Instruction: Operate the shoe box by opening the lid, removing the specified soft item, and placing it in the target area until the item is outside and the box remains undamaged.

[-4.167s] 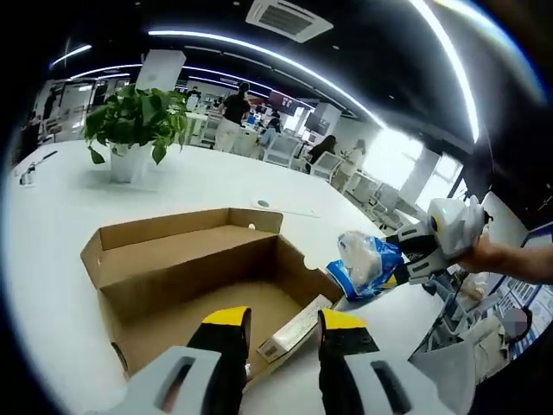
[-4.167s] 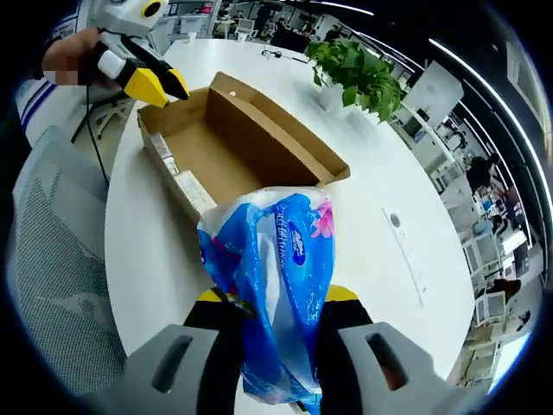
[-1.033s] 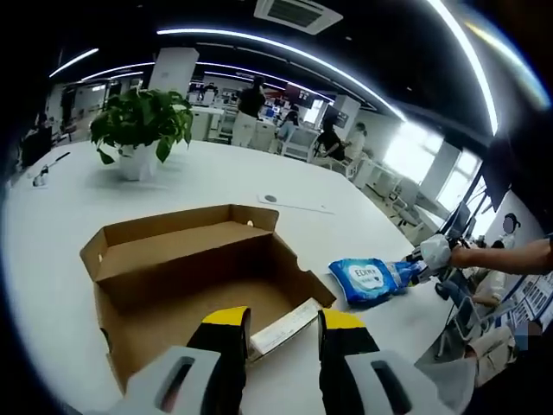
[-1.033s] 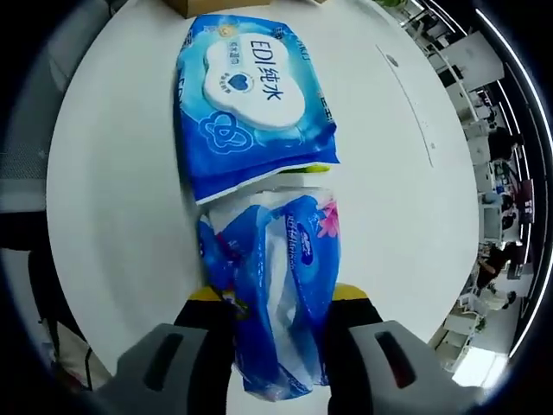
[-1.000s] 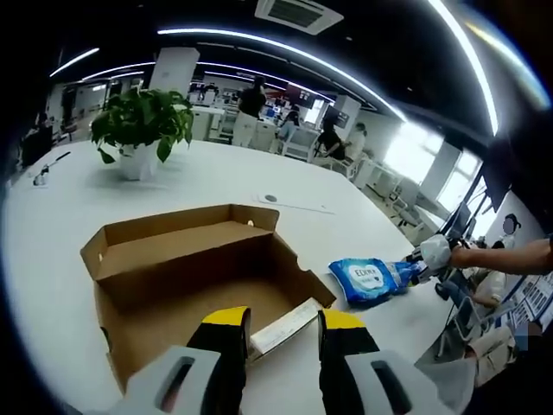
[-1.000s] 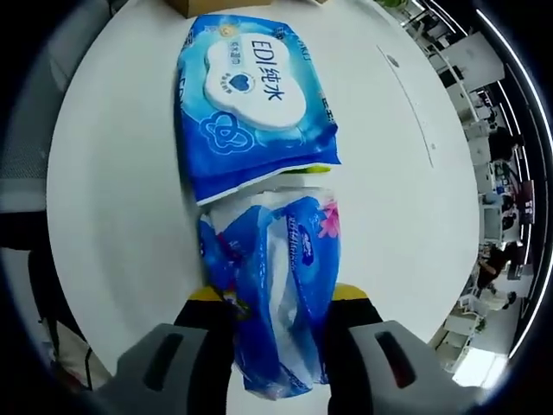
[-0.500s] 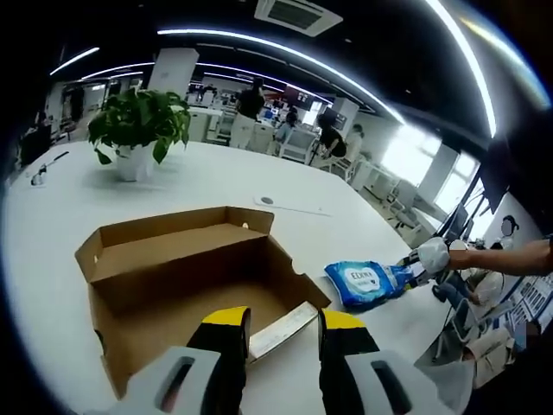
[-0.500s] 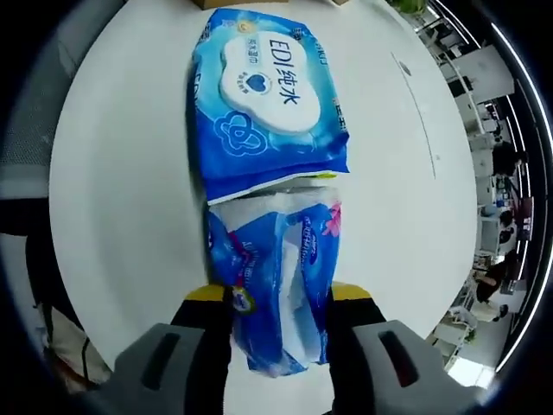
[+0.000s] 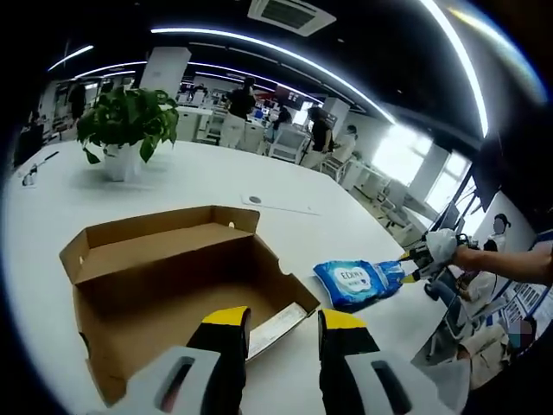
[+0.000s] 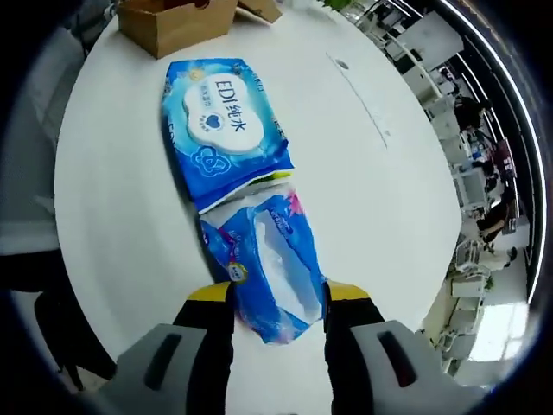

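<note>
Lying flat on white table (image 10: pixel 389 199), blue wipes pack (image 10: pixel 226 130), white label

Left gripper (image 9: pixel 277 322) at 6 o'clock, jaws apart, over open shoe box (image 9: pixel 164 277). Blue wipes pack (image 9: pixel 350 281) at 3 o'clock on white table (image 9: pixel 173 177), right gripper (image 9: pixel 413 264) touching it. Potted plant (image 9: pixel 121 121) at 10 o'clock.

A blue wipes pack (image 10: pixel 226 121) with a white cloud label is seen beside the brown shoe box (image 9: pixel 164 285) on the white table (image 10: pixel 371 199).
</note>
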The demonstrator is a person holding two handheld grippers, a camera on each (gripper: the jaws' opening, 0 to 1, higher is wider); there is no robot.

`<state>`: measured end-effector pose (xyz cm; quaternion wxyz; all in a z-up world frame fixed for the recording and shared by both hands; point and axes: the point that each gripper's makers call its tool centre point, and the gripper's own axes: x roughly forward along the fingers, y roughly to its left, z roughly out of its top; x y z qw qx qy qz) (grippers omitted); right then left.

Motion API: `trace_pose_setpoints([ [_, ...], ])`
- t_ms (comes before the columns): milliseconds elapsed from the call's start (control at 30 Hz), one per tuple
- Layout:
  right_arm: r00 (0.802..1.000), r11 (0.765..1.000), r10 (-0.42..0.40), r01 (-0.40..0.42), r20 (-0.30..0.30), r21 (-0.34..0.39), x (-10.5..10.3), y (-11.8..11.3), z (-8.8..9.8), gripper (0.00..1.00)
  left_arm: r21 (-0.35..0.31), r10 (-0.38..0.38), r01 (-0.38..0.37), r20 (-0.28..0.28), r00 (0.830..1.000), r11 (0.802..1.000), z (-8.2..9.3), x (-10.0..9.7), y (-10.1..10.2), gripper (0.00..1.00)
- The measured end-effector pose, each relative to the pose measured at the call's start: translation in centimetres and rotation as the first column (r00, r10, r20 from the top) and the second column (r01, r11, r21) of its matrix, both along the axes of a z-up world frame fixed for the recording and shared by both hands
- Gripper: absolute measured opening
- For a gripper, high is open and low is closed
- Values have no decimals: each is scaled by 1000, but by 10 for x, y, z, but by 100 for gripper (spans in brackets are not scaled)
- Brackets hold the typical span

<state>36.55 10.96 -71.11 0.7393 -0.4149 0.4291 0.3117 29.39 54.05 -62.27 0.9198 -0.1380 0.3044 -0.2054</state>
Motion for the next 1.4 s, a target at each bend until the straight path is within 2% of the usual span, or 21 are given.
trace_pose_setpoints([
  [167, 992, 986, -127, 126, 7, 114, -3, 2, 4, 36, -4, -2, 2, 6, 1000, 1000, 1, 0, 6, 31],
  [233, 984, 967, -178, 172, 10, 189, -3, 8, 7, 35, -6, 0, 0, 5, 1000, 1000, 0, 0, 10, 31],
  [333, 972, 938, -234, 229, -13, 259, -8, 15, 6, 36, -5, 1, -1, 5, 1000, 1000, 0, -3, 13, 31],
  [400, 961, 912, -278, 269, -18, 310, -9, 19, 6, 36, -6, 3, -3, 6, 1000, 1000, 1, -6, 15, 31],
  [467, 941, 867, -337, 322, -26, 380, -9, 25, 9, 37, -3, 3, -3, 8, 1000, 1000, 1, -8, 17, 31],
  [567, 923, 817, -381, 365, -59, 447, -12, 35, 9, 37, -3, 5, -5, 9, 1000, 1000, 0, -10, 22, 31],
  [633, 913, 792, -400, 387, -77, 473, -14, 40, 8, 37, -2, 5, -5, 9, 1000, 1000, -1, -13, 25, 31],
  [733, 904, 770, -415, 407, -98, 492, -18, 47, 6, 37, 0, 5, -5, 2, 1000, 1000, -5, -18, 29, 31],
  [767, 900, 754, -421, 415, -110, 510, -19, 53, 7, 38, 1, 6, -6, 1, 1000, 1000, -5, -21, 29, 31],
  [800, 900, 748, -422, 414, -109, 519, -19, 55, 7, 38, 0, 7, -7, 0, 1000, 1000, -4, -23, 30, 31],
  [933, 906, 759, -409, 405, -110, 509, -22, 68, 6, 38, 0, 11, -11, 3, 1000, 1000, -5, -26, 40, 31],
  [1100, 911, 761, -396, 397, -116, 513, -26, 83, 7, 37, -5, 19, -19, 6, 1000, 1000, -6, -28, 46, 31],
  [1167, 910, 753, -397, 399, -123, 523, -28, 90, 7, 37, -9, 24, -24, 5, 1000, 1000, -7, -27, 47, 31],
  [1200, 905, 733, -404, 409, -135, 544, -29, 96, 9, 36, -12, 24, -24, 6, 1000, 1000, -7, -27, 47, 31],
  [1267, 899, 709, -411, 418, -149, 568, -31, 105, 11, 37, -10, 19, -19, 8, 1000, 1000, -8, -27, 46, 31],
  [1400, 905, 710, -398, 409, -153, 573, -39, 122, 12, 37, -17, 17, -17, 11, 1000, 1000, -9, -27, 42, 31],
])
